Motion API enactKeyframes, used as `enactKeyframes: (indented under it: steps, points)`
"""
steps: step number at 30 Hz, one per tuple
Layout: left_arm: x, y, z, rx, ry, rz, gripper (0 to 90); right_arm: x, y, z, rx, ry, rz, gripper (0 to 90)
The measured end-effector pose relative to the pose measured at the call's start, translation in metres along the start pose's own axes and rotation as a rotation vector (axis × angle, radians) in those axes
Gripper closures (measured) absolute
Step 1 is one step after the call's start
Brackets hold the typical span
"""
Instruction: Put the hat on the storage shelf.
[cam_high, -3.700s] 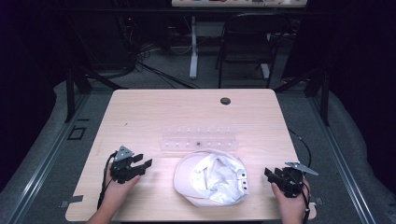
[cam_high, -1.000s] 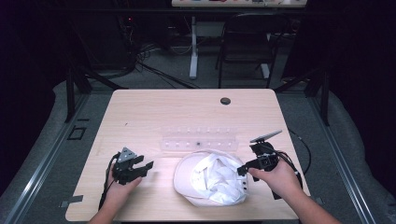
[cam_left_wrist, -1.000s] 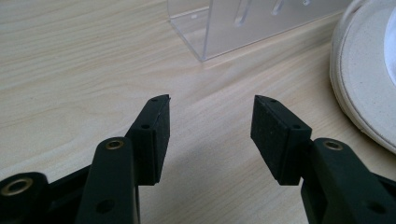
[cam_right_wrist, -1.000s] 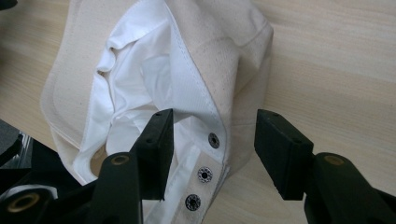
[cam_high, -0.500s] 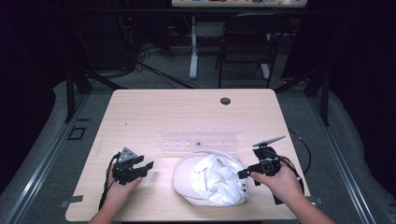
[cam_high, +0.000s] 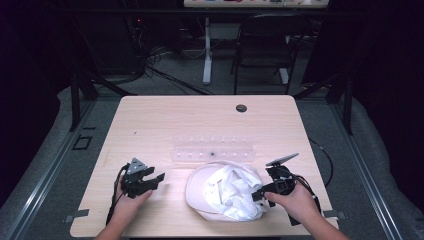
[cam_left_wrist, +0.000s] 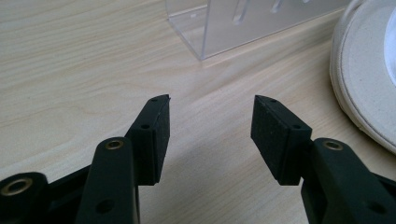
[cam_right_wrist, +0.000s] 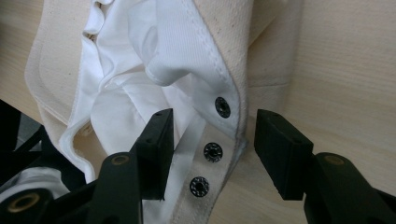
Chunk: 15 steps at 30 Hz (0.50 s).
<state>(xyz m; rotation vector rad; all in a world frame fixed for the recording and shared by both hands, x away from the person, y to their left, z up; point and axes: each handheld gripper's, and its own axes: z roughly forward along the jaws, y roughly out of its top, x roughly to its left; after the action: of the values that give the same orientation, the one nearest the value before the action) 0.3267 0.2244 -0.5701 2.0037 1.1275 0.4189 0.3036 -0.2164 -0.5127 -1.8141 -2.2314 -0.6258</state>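
The cream fabric cap with white lining (cam_high: 225, 192) lies upside down on the pale wooden worktop (cam_high: 165, 125), just in front of a clear acrylic rack (cam_high: 212, 149). The right tongs (cam_right_wrist: 212, 135) straddle the cap's snap strap (cam_right_wrist: 219, 140), spread and not yet pinching; the likely next move is to clench on it. The left tongs (cam_left_wrist: 210, 121) rest released beside the cap.

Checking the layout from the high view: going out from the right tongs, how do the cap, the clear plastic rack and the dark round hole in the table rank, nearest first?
1. Cap, right at the right tongs.
2. Clear plastic rack, beyond the cap, mid-table.
3. Dark round hole, near the far edge.
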Motion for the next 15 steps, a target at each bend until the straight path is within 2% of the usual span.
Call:
enactKeyframes:
  steps: [1,4,5,8,14,15]
  points:
    - [0.0,0.0,0.0,-0.004,0.001,-0.007,47.8,0.0,0.0,0.001,0.024,0.01,0.001,49.9]
    - [0.0,0.0,0.0,-0.005,0.001,-0.007,47.7,0.001,0.0,0.001,0.03,0.032,0.009,52.2]
    - [0.0,0.0,0.0,-0.007,0.004,-0.007,47.7,0.002,0.0,0.0,0.031,0.041,0.016,55.8]
    - [0.001,0.0,0.0,-0.009,0.005,-0.006,47.7,0.004,0.002,-0.004,0.035,0.043,0.02,58.1]
    - [0.0,0.0,0.0,-0.006,0.004,-0.006,47.7,0.009,0.004,-0.009,0.007,0.058,0.029,58.2]
    - [0.0,0.0,0.0,-0.005,0.003,-0.006,47.7,0.01,0.006,-0.012,0.013,0.085,0.033,55.6]
